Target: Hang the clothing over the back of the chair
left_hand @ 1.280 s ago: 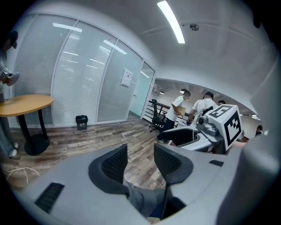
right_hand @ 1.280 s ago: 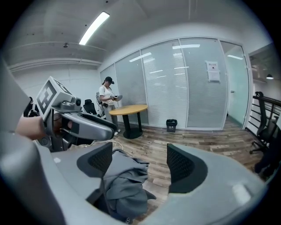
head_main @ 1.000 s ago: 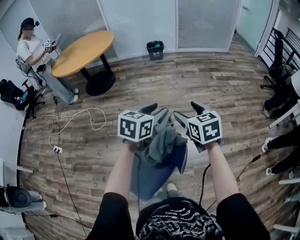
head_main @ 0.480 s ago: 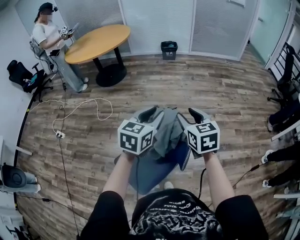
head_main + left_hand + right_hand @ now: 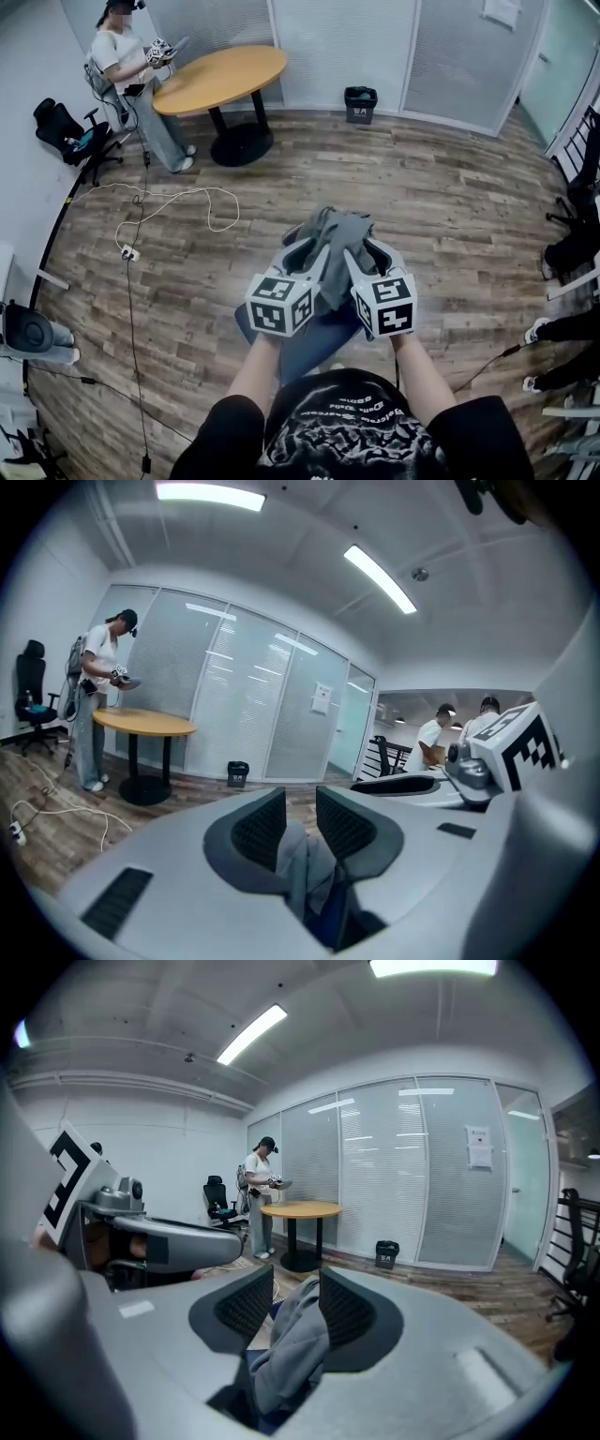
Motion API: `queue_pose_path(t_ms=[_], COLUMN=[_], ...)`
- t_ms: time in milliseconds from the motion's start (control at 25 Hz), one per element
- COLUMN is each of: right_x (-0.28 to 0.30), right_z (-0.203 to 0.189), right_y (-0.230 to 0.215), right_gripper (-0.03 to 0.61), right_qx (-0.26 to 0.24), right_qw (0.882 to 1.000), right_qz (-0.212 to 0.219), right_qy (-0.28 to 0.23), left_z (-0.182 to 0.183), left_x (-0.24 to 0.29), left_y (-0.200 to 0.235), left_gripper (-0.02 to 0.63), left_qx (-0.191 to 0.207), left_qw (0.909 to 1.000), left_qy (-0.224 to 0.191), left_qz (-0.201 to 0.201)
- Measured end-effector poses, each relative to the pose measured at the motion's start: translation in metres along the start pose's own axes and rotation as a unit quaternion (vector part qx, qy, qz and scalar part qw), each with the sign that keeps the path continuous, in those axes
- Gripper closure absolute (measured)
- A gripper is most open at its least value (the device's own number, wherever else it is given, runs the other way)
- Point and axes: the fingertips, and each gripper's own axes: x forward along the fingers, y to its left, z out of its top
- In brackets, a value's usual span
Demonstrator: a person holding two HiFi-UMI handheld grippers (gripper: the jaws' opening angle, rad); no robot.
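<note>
Left jaws: my left gripper [image 5: 307,251] has just been closing. It is now about half shut, and a grey fold is pinched low between its ribbed black pads [image 5: 255,829].
Clothing: the clothing [image 5: 336,230] is bunched in a soft, creased heap between my two hands, lifted off the seat. It is limp grey fabric with a darker blue layer underneath.
Right jaws: my right gripper [image 5: 366,255] has also just been closing to about half. A thicker roll of the grey cloth [image 5: 291,1344] fills the gap and presses on the pad.
Change: a second ago my hands were wider apart, and they have drawn together on the heap.
Meaning: I judge the pickup done and the draping not begun.
Chair: the blue padded chair [image 5: 300,349] sits just below my hands, mostly hidden by them.
</note>
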Motion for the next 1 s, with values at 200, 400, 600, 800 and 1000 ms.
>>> queue_pose_path(t_ms=[200, 400, 600, 800, 1000], right_x=[-0.008, -0.013, -0.018, -0.021, -0.023], right_z=[-0.015, -0.038, -0.057, -0.075, -0.087], right_y=[0.021, 0.032, 0.039, 0.050, 0.059], right_gripper=[0.451, 0.487, 0.526, 0.572, 0.574], right_qx=[0.005, 0.011, 0.028, 0.029, 0.023], right_qw=[1.000, 1.000, 1.000, 1.000, 1.000], right_qz=[0.014, 0.007, -0.007, -0.003, 0.003], right_qy=[-0.018, -0.009, -0.009, -0.001, 0.007], left_z=[-0.021, -0.051, -0.087, -0.104, -0.121], left_x=[-0.023, -0.037, -0.042, -0.047, -0.049], left_y=[0.002, 0.002, -0.008, -0.019, -0.026], left_gripper=[0.531, 0.545, 0.572, 0.603, 0.604], left_qx=[-0.012, -0.038, -0.025, -0.027, -0.034], left_qw=[0.9995, 0.9983, 0.9984, 0.9984, 0.9982], left_qy=[-0.024, -0.024, 0.007, 0.020, 0.031], left_qz=[0.015, 0.036, 0.050, 0.046, 0.039])
